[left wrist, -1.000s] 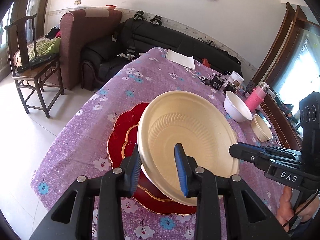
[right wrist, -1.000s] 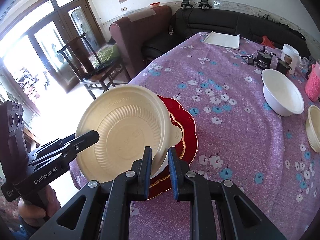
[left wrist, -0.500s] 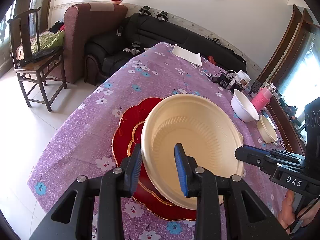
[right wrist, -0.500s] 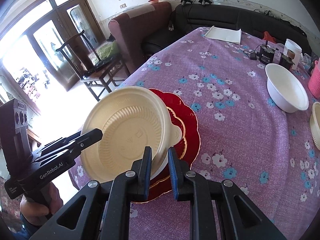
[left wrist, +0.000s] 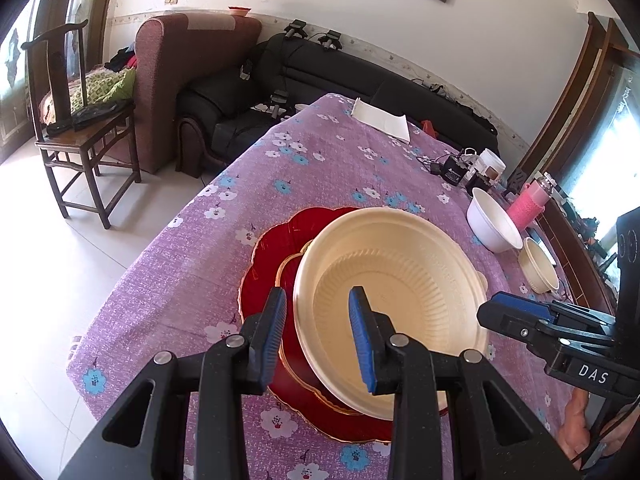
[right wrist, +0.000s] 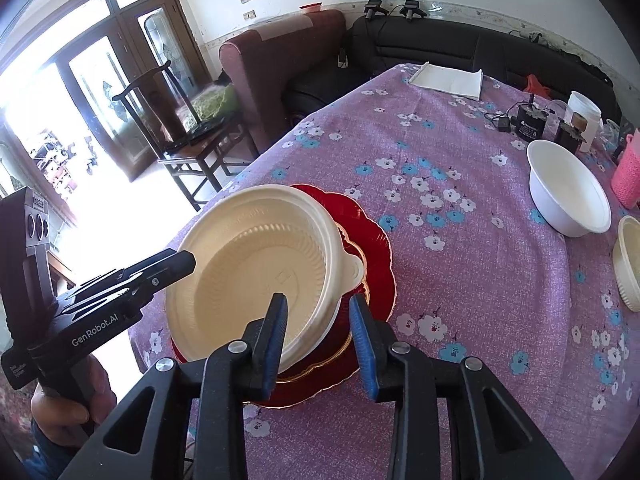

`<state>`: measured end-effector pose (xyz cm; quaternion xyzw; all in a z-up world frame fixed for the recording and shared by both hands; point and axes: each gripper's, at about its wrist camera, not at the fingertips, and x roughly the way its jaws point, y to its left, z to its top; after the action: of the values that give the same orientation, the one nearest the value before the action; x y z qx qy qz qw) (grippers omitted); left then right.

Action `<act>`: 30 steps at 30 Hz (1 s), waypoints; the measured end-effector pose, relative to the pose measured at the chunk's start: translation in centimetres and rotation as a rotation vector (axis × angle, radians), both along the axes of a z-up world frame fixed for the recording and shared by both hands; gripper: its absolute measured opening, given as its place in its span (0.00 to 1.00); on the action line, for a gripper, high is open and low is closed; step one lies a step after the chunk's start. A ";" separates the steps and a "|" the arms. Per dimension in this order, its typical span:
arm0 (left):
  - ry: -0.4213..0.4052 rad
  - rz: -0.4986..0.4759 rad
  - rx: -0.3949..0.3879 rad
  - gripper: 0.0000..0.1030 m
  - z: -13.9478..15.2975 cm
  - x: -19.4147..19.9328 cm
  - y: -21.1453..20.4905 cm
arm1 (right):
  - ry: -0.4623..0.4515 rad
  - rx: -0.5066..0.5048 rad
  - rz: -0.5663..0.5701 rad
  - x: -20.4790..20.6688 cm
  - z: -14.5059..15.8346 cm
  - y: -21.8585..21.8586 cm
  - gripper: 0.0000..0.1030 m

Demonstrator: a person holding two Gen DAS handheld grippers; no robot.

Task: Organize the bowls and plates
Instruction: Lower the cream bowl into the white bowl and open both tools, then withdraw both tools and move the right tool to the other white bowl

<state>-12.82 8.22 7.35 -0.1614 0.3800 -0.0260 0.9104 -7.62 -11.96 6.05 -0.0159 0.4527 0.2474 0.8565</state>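
Note:
A cream ribbed bowl (left wrist: 400, 300) (right wrist: 256, 272) rests on two stacked red plates with gold rims (left wrist: 272, 268) (right wrist: 376, 248) on the purple flowered tablecloth (left wrist: 320, 168). My left gripper (left wrist: 318, 328) stands open astride the bowl's near left rim, with its pads apart from the wall. My right gripper (right wrist: 318, 328) straddles the opposite rim beside the bowl's tab handle. Its jaws are opening and neither pad presses on the rim. Each gripper also shows in the other's view, the right gripper (left wrist: 520, 316) at the right and the left gripper (right wrist: 176, 264) at the left.
A white bowl (right wrist: 568, 192) and a smaller cream bowl (right wrist: 630, 268) sit at the table's right side by a pink bottle (left wrist: 524, 208). Chargers and a white cup (right wrist: 584, 112) lie behind them, a white paper (left wrist: 380, 120) at the far end. A wooden chair (left wrist: 80, 128) stands left.
The bowl has come down from a tilted hold and settled flatter on the red plates. The right gripper's jaws have parted from its rim. The left gripper's gap is unchanged.

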 end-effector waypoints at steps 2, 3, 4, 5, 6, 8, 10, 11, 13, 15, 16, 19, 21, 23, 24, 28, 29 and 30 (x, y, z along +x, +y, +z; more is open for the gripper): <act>-0.006 0.004 0.004 0.30 0.3 -0.1 0.1 | -0.002 0.008 -0.004 0.0 0.2 -0.4 0.37; -0.010 0.006 0.008 0.30 0.4 -0.2 0.1 | -0.002 0.015 -0.007 0.0 0.3 -0.7 0.37; -0.013 0.008 0.011 0.30 0.5 -0.3 0.1 | -0.003 0.025 -0.012 -0.1 0.5 -1.0 0.37; -0.016 0.010 0.012 0.31 0.6 -0.3 0.1 | -0.005 0.035 -0.015 -0.1 0.6 -1.4 0.37; -0.020 0.012 0.013 0.32 0.8 -0.4 0.0 | -0.008 0.046 -0.020 -0.2 0.8 -2.0 0.37; -0.024 0.013 0.016 0.32 1.1 -0.4 -0.1 | -0.014 0.060 -0.034 -0.3 1.1 -2.9 0.37; -0.028 0.008 0.018 0.35 1.4 -0.5 -0.5 | -0.021 0.080 -0.049 -0.4 1.4 -4.0 0.37; -0.032 0.004 0.024 0.36 1.6 -0.5 -0.8 | -0.025 0.083 -0.059 -0.4 1.6 -4.5 0.37; -0.039 -0.006 0.040 0.38 2.0 -0.5 -1.5 | -0.031 0.088 -0.083 -0.4 1.7 -5.8 0.37; -0.046 -0.024 0.051 0.42 2.5 -0.5 -2.5 | -0.036 0.088 -0.114 -0.2 1.8 -7.2 0.37; -0.050 -0.035 0.058 0.44 2.7 -0.4 -3.0 | -0.037 0.089 -0.129 -0.1 1.8 -7.9 0.38; -0.066 -0.075 0.091 0.44 3.7 -0.3 -5.0 | -0.039 0.087 -0.185 0.3 1.7 -10.5 0.38; -0.077 -0.114 0.109 0.45 4.5 0.0 -6.6 | -0.036 0.090 -0.231 0.8 1.6 -12.6 0.38; -0.083 -0.156 0.115 0.46 5.1 0.4 -8.1 | -0.027 0.093 -0.284 1.3 1.4 -15.0 0.37; -0.086 -0.177 0.118 0.46 5.3 0.6 -8.9 | -0.021 0.096 -0.316 1.6 1.4 -16.2 0.37; -0.087 -0.256 0.107 0.49 5.7 1.3 -12.3 | -0.010 0.110 -0.417 2.6 1.2 -20.4 0.37; -0.084 -0.278 0.099 0.50 5.7 1.5 -13.1 | -0.006 0.118 -0.438 2.9 1.1 -21.4 0.37; -0.082 -0.302 0.095 0.50 5.6 1.6 -14.1 | 0.002 0.128 -0.454 3.0 0.9 -22.1 0.37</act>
<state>-11.20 -5.92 12.91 -0.0579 0.3633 -0.1511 0.9175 -4.62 -34.10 6.99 0.1408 0.4288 0.0764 0.8891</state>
